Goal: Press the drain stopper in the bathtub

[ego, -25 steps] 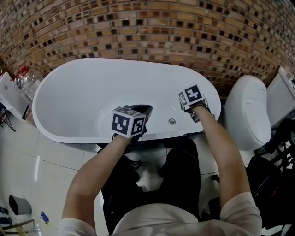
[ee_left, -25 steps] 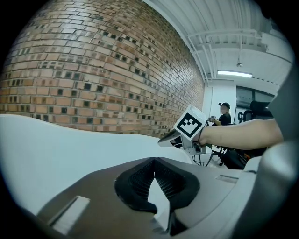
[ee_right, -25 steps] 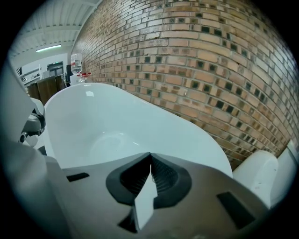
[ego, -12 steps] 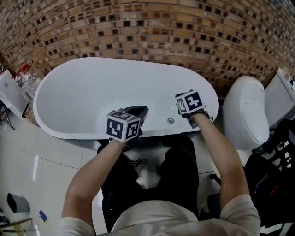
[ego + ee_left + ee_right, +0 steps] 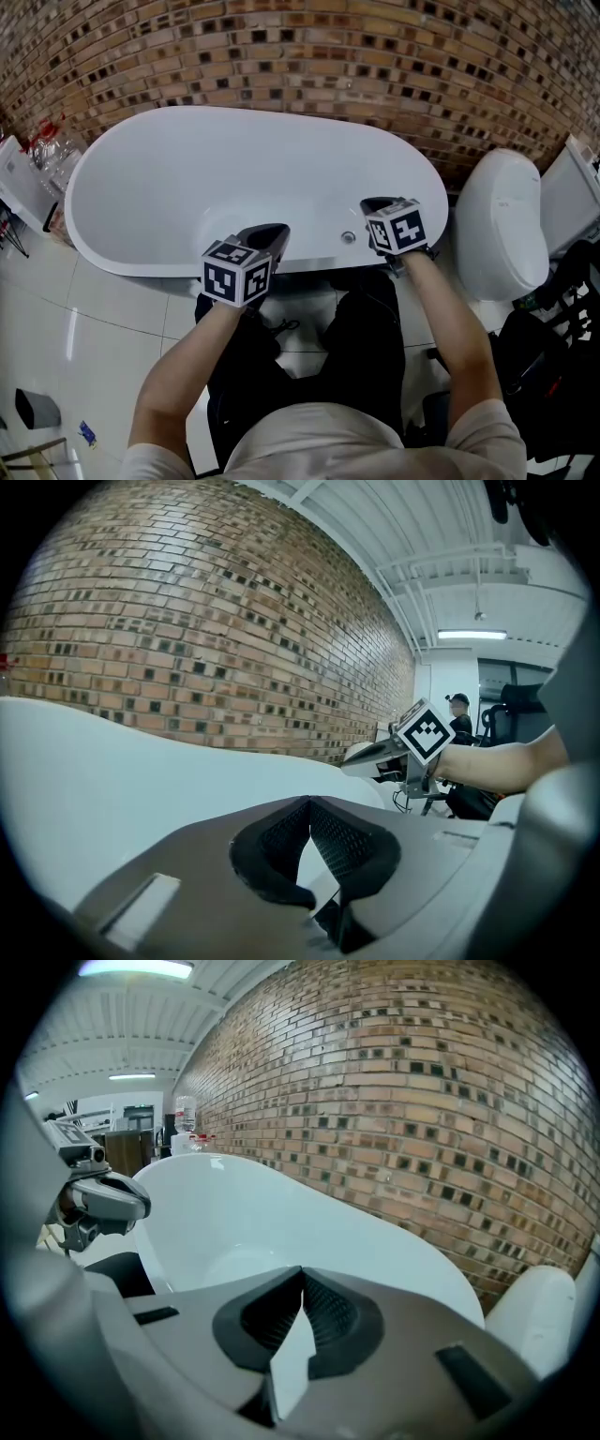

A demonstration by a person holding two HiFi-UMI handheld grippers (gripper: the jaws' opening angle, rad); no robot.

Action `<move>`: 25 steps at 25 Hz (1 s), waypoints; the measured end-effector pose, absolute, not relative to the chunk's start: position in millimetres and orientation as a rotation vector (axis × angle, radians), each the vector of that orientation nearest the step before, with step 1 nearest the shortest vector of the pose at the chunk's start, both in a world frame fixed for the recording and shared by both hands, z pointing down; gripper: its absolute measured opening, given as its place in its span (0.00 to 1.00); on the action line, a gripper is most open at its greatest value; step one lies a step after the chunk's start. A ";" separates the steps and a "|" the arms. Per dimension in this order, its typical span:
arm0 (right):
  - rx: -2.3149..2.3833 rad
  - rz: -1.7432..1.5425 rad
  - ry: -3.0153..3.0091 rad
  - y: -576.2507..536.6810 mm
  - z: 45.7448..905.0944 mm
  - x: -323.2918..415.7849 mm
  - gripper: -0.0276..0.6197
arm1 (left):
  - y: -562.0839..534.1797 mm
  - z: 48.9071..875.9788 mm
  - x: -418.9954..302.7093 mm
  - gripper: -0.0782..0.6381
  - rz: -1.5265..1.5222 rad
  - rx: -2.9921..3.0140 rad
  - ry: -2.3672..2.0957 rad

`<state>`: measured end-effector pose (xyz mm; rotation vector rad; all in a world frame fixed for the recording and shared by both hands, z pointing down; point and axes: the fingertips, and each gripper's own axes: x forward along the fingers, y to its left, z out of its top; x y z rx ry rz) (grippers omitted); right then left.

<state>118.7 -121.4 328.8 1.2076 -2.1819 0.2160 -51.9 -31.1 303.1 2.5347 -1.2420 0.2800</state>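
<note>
Just left of the closed, empty fingers of my right gripper (image 5: 378,203) lies the stopper (image 5: 349,237), not yet pressed, I judge; my left gripper (image 5: 266,233) is closed and empty too.

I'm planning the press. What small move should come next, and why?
Probably ease the right gripper down and left toward the small round metal fitting, likely the stopper, inside the bathtub. Its jaws are together and empty, and it hangs nearer that fitting than the left gripper.
</note>
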 end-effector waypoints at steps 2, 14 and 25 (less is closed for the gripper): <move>1.215 0.232 -2.197 -117.3 331.2 120.1 0.07 | -30.0 306.9 -56.3 0.12 0.279 2.529 -1.251; 1.263 0.336 -2.350 -84.7 370.1 124.7 0.07 | -16.0 352.4 -80.8 0.12 0.299 2.457 -1.317; 1.343 0.258 -2.379 -63.5 388.6 133.1 0.07 | 4.0 351.7 -94.4 0.12 0.258 2.539 -1.409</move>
